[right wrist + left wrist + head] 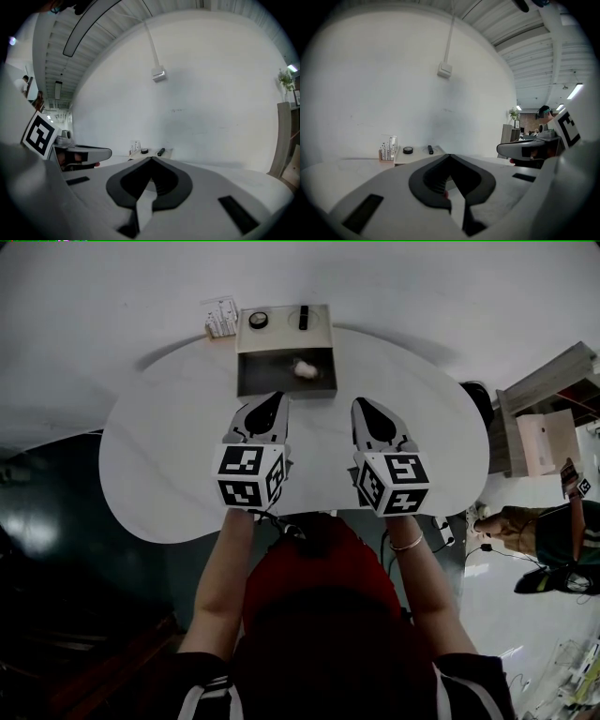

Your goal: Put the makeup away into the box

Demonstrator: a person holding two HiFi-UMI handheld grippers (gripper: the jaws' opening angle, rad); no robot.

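Observation:
An open box [284, 373] stands at the table's far edge. Its grey tray holds a small pale makeup item [305, 368]. On the cream lid [281, 329] behind the tray lie a round black compact [256, 320] and a black stick [303, 318]. My left gripper [279, 397] hovers just in front of the box, shut and empty. My right gripper [359, 402] is beside it, also shut with nothing held. The left gripper view shows the compact [408, 150] and stick [430, 149] beyond my left gripper's [450, 155] closed tips. The right gripper view shows the same compact [144, 151] and stick [161, 152] past my right gripper [151, 159].
A small rack of thin items [221, 317] stands left of the box on the white oval table [169, 456]. A plain wall lies behind the table. Right of the table are a wooden cabinet [548, 423] and a person [539, 531] on the floor side.

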